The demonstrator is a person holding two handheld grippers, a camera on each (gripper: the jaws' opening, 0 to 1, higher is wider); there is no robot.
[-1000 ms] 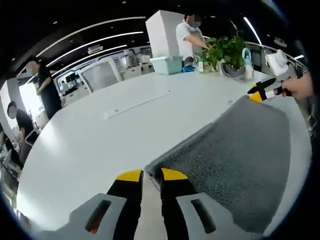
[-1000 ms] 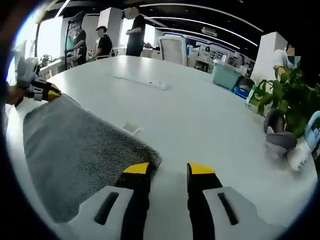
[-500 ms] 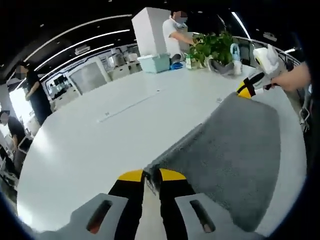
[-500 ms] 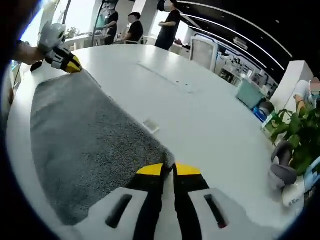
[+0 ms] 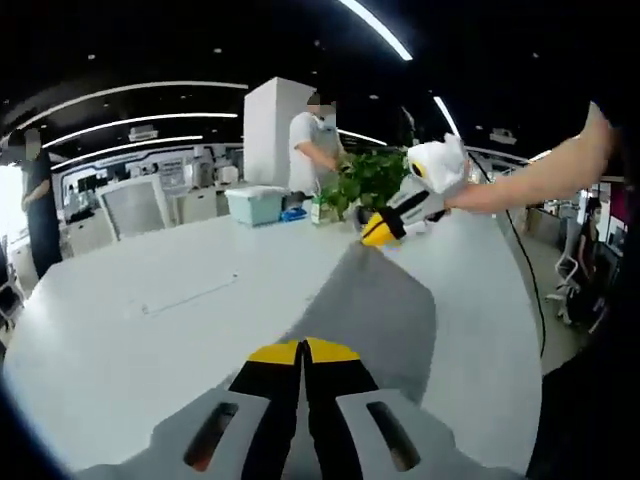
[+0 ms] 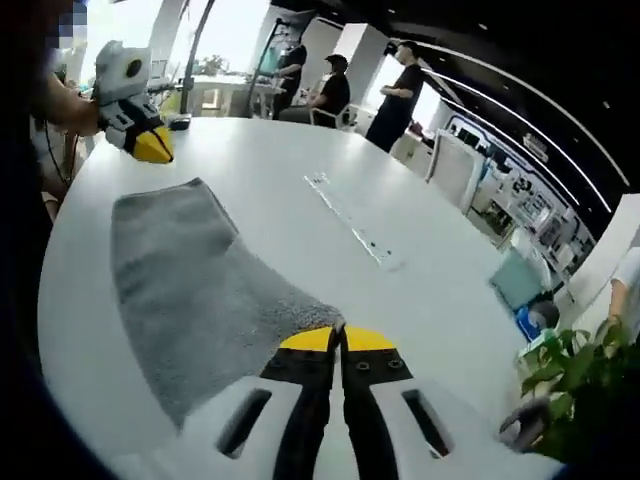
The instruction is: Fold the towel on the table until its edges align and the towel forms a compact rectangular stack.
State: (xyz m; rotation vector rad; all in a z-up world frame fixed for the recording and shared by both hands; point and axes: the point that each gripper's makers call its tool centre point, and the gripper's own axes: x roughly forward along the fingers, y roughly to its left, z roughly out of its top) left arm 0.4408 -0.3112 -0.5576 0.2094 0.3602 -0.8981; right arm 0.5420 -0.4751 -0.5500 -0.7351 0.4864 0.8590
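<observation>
In the left gripper view, the left tongs (image 5: 301, 352) had their yellow-tipped jaws pressed together on one corner of the grey towel (image 5: 380, 310), which stretched away from them across the white tabletop (image 5: 150, 320) toward the right tongs (image 5: 378, 230). The right tongs, held by a person's hand (image 5: 440, 170) on an outstretched arm, met the towel at its far corner, just in front of a green plant (image 5: 370, 180). The towel looked raised between the two grips, though how far it was off the tabletop could not be told. In the right gripper view, the right tongs (image 6: 339, 340) had their jaws closed on the near corner of the towel (image 6: 190, 280), with a thin edge of cloth pinched between the yellow tips. The towel spread from there to the left tongs (image 6: 152, 146), whose jaws sat at the far corner; most of the cloth appeared to rest on the tabletop (image 6: 300, 230). A long narrow strip (image 6: 352, 218) ran along the tabletop beside the towel, apart from it. A teal bin (image 5: 252, 204) stood at the far side of the tabletop near a person in a white shirt (image 5: 315, 140). Several other people (image 6: 330, 95) stood or sat beyond the tabletop's far end.
</observation>
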